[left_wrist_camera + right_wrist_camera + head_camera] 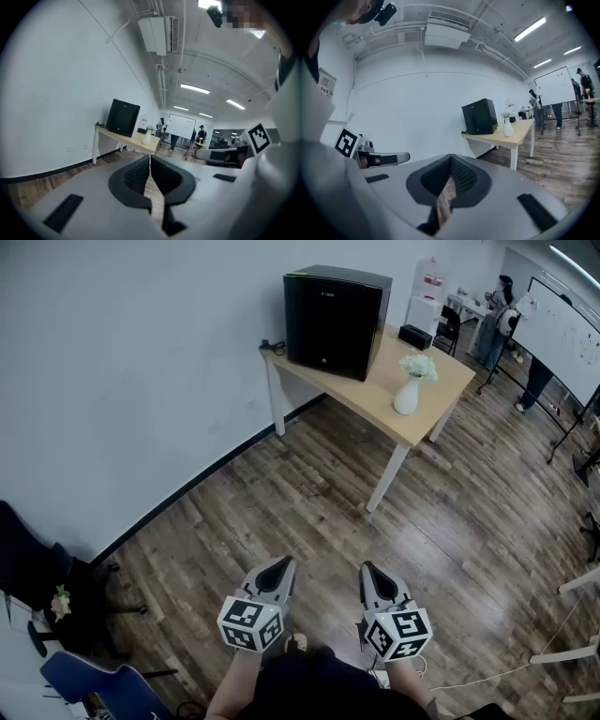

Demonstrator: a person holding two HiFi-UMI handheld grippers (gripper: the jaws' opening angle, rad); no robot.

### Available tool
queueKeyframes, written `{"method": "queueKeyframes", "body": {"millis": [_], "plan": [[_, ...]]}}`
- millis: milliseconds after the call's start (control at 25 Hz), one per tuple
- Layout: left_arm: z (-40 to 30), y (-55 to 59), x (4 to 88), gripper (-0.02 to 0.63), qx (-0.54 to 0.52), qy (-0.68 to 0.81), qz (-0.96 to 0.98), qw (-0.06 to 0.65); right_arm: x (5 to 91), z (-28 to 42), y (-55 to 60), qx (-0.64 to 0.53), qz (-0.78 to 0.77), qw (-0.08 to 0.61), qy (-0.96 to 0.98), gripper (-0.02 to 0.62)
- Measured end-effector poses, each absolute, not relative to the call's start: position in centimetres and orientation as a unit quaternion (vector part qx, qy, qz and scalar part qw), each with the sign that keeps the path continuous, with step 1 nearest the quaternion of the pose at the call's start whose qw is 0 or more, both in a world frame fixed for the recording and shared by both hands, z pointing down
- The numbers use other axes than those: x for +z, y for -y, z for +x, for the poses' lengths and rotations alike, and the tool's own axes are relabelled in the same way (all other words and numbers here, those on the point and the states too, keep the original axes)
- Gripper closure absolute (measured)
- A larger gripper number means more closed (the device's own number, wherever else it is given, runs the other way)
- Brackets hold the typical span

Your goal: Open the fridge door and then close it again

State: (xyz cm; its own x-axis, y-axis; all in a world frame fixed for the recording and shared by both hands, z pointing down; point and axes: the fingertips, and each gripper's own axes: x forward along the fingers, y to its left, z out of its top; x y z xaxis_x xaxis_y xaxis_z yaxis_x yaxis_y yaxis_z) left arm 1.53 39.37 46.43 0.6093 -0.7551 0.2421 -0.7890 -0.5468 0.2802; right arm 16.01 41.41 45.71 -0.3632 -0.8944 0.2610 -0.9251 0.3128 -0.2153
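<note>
A small black fridge (336,319) stands with its door closed on the left end of a light wooden table (375,395) against the white wall; it also shows far off as the fridge (123,117) in the left gripper view and the fridge (479,116) in the right gripper view. My left gripper (278,569) and right gripper (372,577) are held low and close to my body, well short of the table, both pointing toward it. Both are shut with their tips together and nothing between them, as seen on the left gripper (150,159) and right gripper (451,159).
A white vase (408,392) with flowers stands on the table in front of the fridge, and a small black box (415,336) sits at its far end. People stand by a whiteboard (565,334) at the far right. Dark chairs (56,615) are at my left. Wooden floor lies between me and the table.
</note>
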Motion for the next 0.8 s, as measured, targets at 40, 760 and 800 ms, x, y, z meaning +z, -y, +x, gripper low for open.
{"method": "queueKeyframes", "body": {"millis": [40, 760, 800], "plan": [[1.0, -39.9, 46.3, 0.595, 0.047, 0.440, 0.878, 0.183, 45.5, 15.4, -41.9, 0.165, 0.562, 0.045, 0.809, 0.606], [-4.9, -39.6, 45.5, 0.595, 0.050, 0.431, 0.888, 0.155, 44.4, 9.4, -41.6, 0.141, 0.579, 0.028, 0.803, 0.604], [-5.1, -39.4, 45.6, 0.595, 0.051, 0.429, 0.889, 0.152, 44.4, 9.1, -41.5, 0.139, 0.579, 0.026, 0.803, 0.604]]}}
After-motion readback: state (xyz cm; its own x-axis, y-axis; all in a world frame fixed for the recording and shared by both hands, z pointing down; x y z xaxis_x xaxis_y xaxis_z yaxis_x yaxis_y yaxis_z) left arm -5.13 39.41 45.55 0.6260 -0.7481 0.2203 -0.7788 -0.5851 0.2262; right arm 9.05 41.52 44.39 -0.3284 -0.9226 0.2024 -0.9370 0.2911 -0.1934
